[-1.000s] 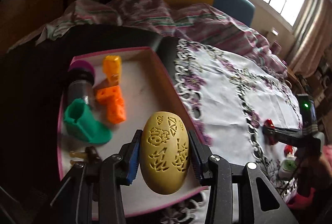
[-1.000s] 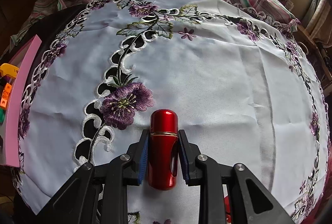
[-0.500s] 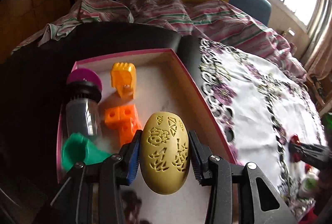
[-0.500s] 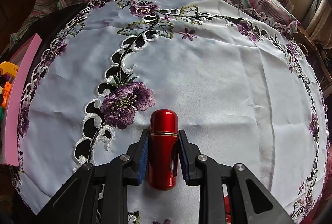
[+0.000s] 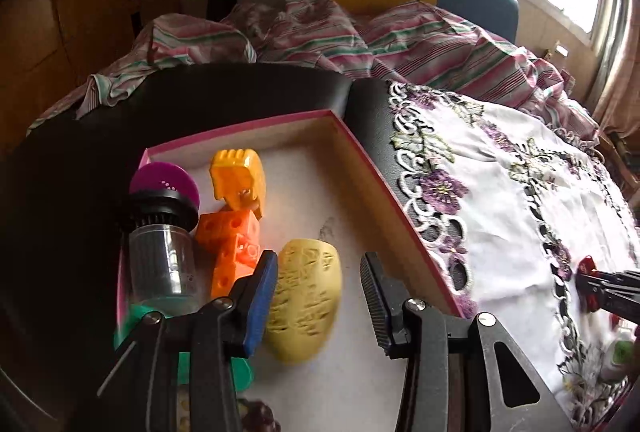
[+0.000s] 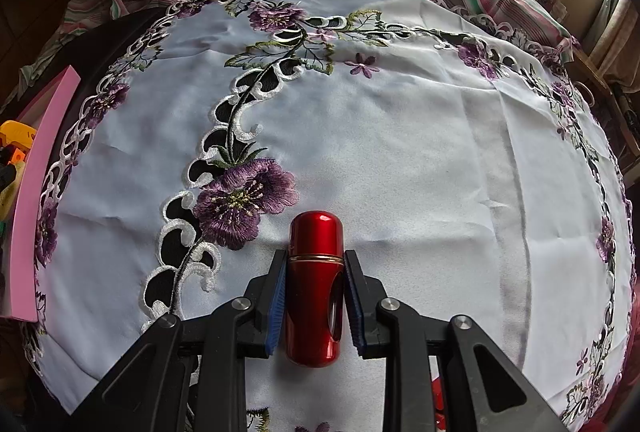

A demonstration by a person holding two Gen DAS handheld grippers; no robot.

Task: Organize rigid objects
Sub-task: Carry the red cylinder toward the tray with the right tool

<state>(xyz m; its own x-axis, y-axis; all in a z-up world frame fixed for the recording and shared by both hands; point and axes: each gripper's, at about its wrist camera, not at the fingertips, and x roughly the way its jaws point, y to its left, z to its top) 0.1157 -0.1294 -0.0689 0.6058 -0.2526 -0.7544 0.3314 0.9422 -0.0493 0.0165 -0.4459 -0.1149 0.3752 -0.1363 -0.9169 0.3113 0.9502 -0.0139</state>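
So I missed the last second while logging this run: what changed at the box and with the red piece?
The left gripper let go of the yellow egg: its jaws now stand apart, and the egg lies blurred in the pink box, beside the orange blocks. The gripper had moved in over the box. The right gripper stays clamped on the red capsule over the tablecloth, unmoved.

The red capsule (image 6: 315, 288) at lower centre has a glossy, metallic-looking shell with a thin gold band. Under it, the white cloth (image 6: 400, 160) is smooth and faintly sheeny, with raised purple embroidery and cutwork. In the left wrist view, the yellow egg (image 5: 306, 306) looks like matt carved plastic, though it is blurred. The orange blocks (image 5: 234, 244) are shiny plastic; the jar (image 5: 162, 268) beside them is clear plastic or glass. The box wall (image 5: 384, 192) looks like cardboard.
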